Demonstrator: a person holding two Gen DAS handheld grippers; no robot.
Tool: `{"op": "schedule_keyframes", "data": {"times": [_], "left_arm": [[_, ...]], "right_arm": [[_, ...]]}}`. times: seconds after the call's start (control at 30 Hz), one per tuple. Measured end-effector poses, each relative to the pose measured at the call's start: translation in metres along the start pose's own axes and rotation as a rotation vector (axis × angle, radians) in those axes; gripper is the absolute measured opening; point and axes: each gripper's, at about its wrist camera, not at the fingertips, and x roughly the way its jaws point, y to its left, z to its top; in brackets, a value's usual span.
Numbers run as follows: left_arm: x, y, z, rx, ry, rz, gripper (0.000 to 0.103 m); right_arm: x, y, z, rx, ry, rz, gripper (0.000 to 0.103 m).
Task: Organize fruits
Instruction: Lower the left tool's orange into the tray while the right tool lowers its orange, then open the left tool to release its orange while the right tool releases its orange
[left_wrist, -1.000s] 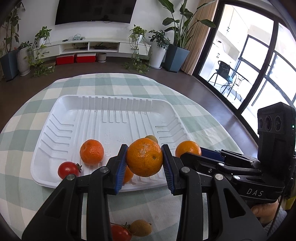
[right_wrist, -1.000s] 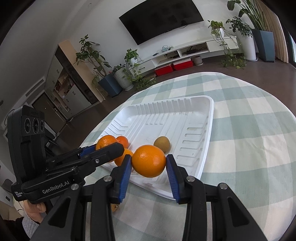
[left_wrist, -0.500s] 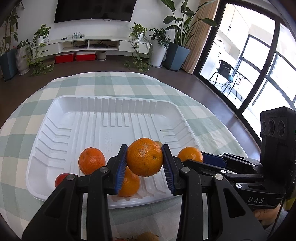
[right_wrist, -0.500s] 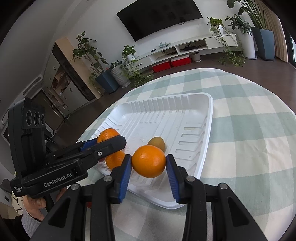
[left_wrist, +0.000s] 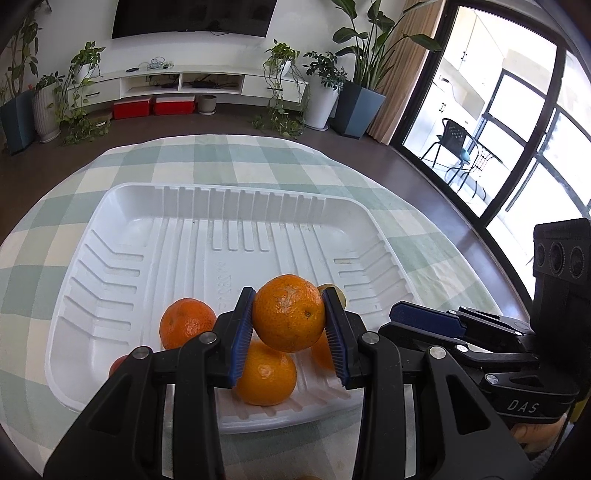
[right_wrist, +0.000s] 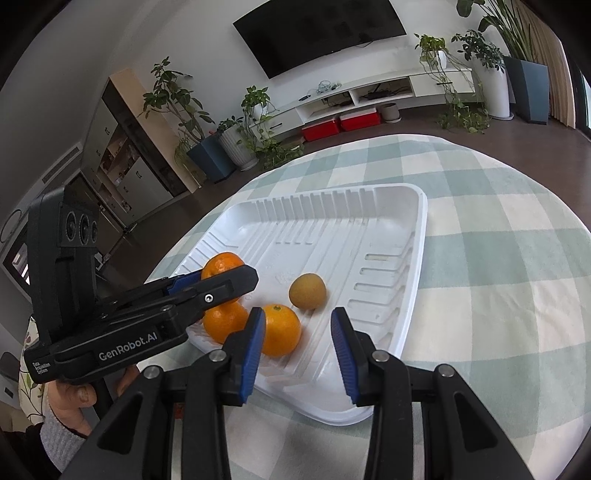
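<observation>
Where the checked cloth covers it, table (left_wrist: 258, 155): round, pale green and cream squares; landmark for all entries.
Tray (left_wrist: 110, 280): white ribbed plastic, rectangular, lying on the table, near side toward both cameras.
Left gripper (left_wrist: 290, 325): over the tray's near edge, blue pads clamped on the held orange.
Right gripper (right_wrist: 297, 334): jaws parted, holding nothing, over the tray's near corner.
Held orange (left_wrist: 290, 314): dimpled rind, lifted above the tray floor.
Released orange (right_wrist: 279, 328): smooth, bright, lying in the tray just beside the right gripper's left pad.
Tray oranges: one (left_wrist: 267, 376) under the held orange, one (left_wrist: 186, 326) left of it.
Kiwi (right_wrist: 307, 291): brown-green, dull, in the tray behind the released orange.
</observation>
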Motion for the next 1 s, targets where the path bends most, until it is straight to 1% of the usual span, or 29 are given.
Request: {"op": "schedule_keyframes", "data": {"times": [0.57,1.0], "left_arm": [[0.017,0.004,0.001,-0.011,0.029,0.011,0.034],[0.021,0.003,0.004,-0.008,0.023,0.008,0.034]], "right_arm": [[0.001,0.002,0.0,-0.013,0.001,-0.003,0.041],[0.0,0.003,-0.001,-0.014,0.001,-0.004,0.041]]}}
